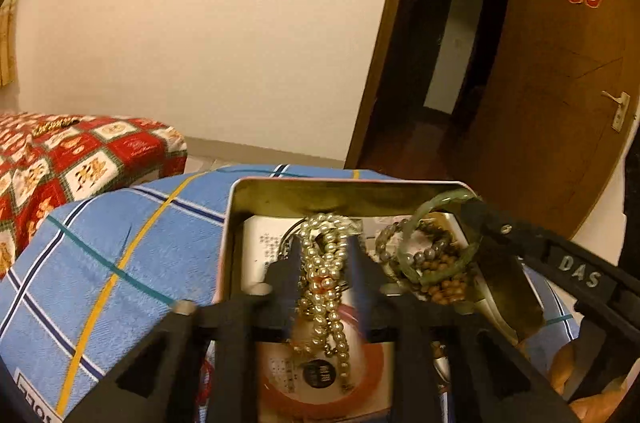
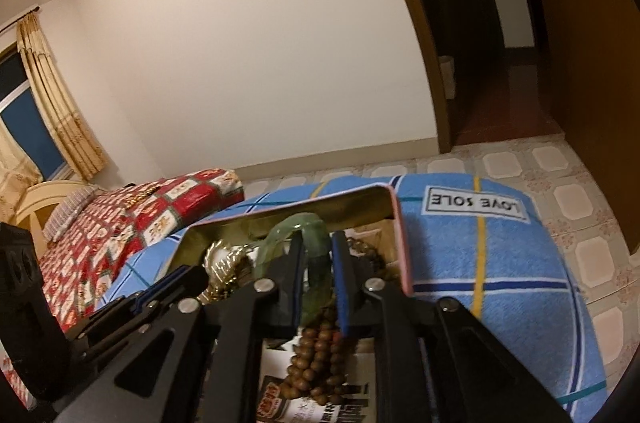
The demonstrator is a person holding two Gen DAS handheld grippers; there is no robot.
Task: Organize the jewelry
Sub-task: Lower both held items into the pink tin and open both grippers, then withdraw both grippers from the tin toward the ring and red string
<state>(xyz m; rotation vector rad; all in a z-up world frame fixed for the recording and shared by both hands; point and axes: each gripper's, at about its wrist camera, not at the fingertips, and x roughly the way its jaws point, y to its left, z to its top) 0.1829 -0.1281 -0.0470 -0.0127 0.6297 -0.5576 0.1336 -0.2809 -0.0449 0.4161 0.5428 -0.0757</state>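
Inside tin: left gripper around pearls.

Both grippers, each closed on an item over the tin.

Left gripper: fingers point forward and slightly down, jaws drawn close and pinching the pearl strand, which hangs between them. Right gripper: blue-edged fingers clamped on the green bangle, its body angled in from the right in the left wrist view, where it crosses the frame's lower right corner. A bit of the person's hand shows beneath it.
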